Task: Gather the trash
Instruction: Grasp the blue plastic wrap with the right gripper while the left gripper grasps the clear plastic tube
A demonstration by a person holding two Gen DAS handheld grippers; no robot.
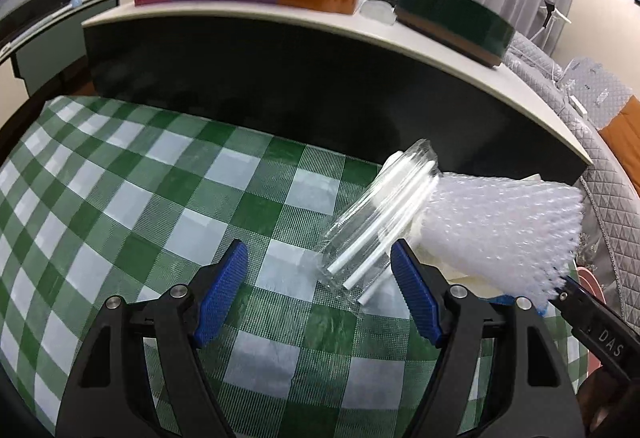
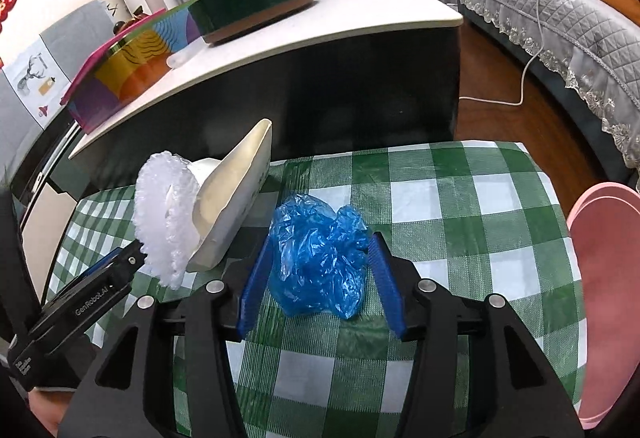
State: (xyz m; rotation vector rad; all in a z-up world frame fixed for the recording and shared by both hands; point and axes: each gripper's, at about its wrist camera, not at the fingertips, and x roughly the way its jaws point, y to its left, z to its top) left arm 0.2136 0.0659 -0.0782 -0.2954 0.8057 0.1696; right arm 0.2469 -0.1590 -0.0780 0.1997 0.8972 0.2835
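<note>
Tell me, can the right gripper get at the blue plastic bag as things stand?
Probably yes. The right gripper is open with its fingers either side of the crumpled blue plastic bag on the checked tablecloth, and nothing lies between them.

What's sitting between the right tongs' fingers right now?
The crumpled blue plastic bag, lying on the checked tablecloth, sits between the open right tongs; the right wrist view shows it.

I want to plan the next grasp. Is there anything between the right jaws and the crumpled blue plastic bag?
Nothing visible. The crumpled blue plastic bag already lies between the open jaws of the right gripper on the green checked tablecloth. The white paper cup lies apart, to the left.
</note>
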